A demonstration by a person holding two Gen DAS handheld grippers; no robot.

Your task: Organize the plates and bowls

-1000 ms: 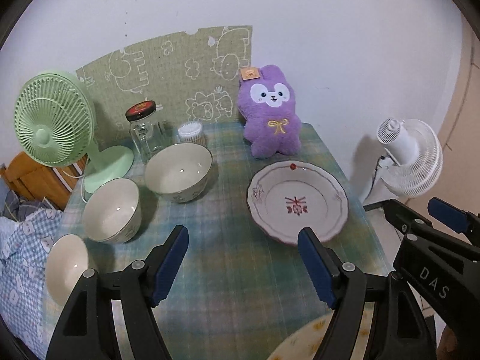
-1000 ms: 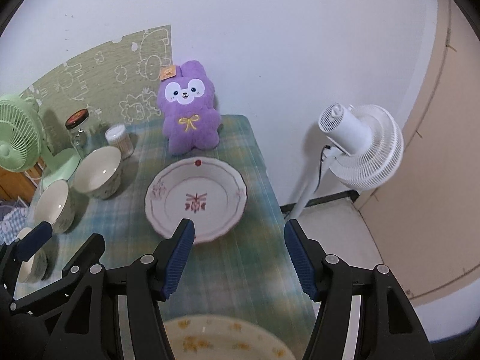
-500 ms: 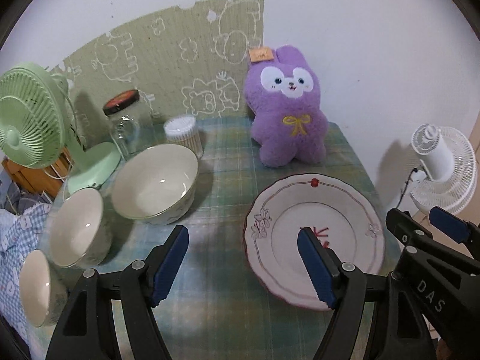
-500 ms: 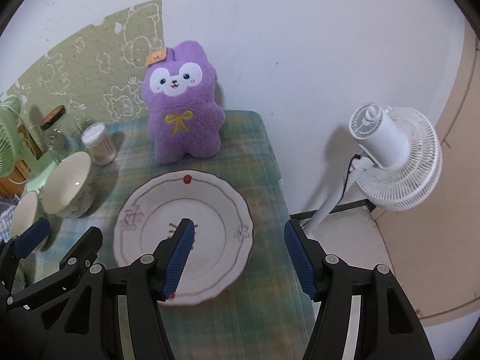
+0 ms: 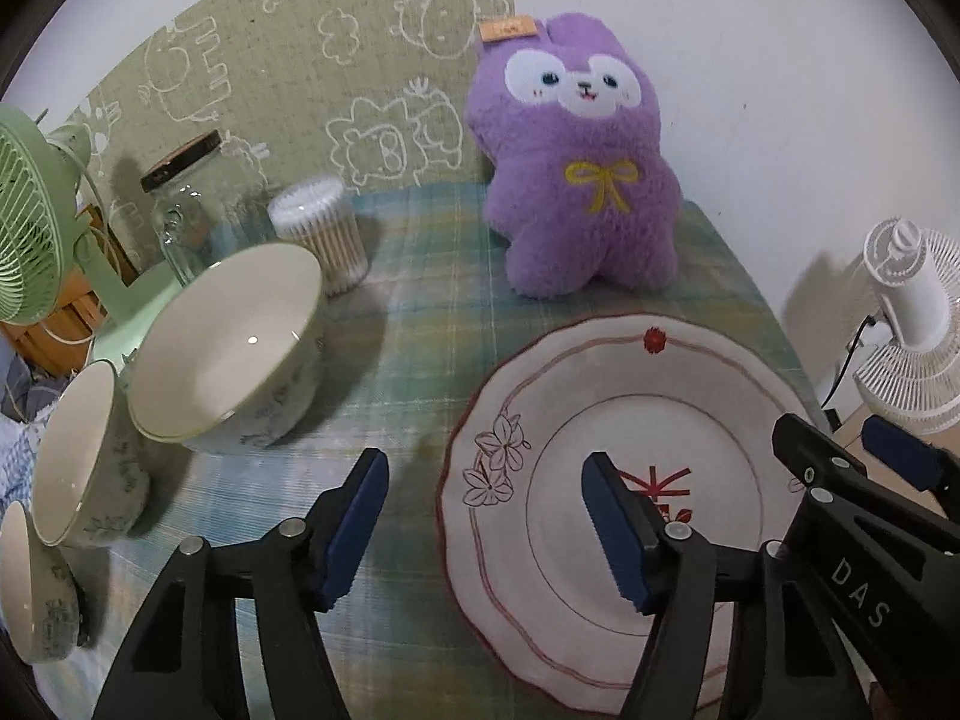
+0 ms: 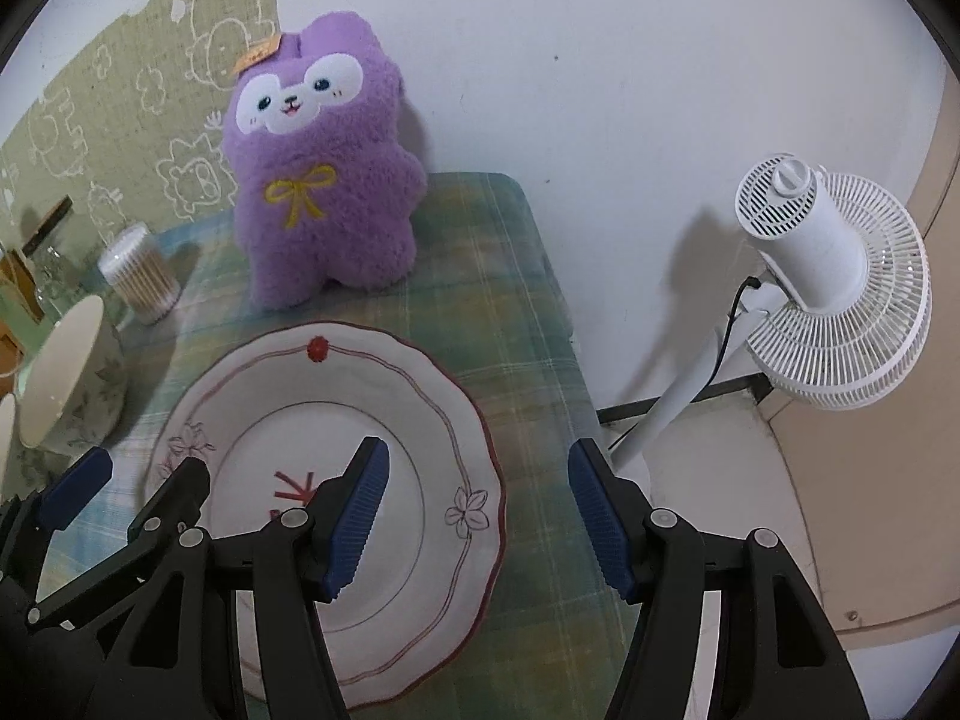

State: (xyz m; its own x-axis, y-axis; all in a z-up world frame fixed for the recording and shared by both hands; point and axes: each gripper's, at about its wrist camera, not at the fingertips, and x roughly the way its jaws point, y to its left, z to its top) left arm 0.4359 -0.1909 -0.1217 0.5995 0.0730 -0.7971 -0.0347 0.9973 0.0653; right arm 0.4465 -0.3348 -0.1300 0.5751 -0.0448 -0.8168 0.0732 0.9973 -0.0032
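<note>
A white plate (image 5: 708, 372) with a red scalloped rim and flower marks lies on the plaid tablecloth. My left gripper (image 5: 486, 525) hangs over the plate's left rim, which shows between the fingers; its jaws are closing and the pads touch nothing. My right gripper (image 6: 480, 513) straddles the right rim of the plate (image 6: 384, 360), open, pads clear of it. Three cream bowls stand to the left: a large one (image 5: 228, 336), a middle one (image 5: 78, 450) and a small one (image 5: 24, 588).
A purple plush toy (image 5: 576, 168) sits against the wall behind the plate. A cotton swab tub (image 5: 321, 234), a glass jar (image 5: 186, 210) and a green fan (image 5: 30, 222) stand at the back left. A white floor fan (image 6: 828, 282) stands beyond the table's right edge.
Both grippers have come forward and down toward the red-rimmed plate, which now fills more of each view. The left jaws have narrowed. A yellow-patterned plate has left the bottom edge.
</note>
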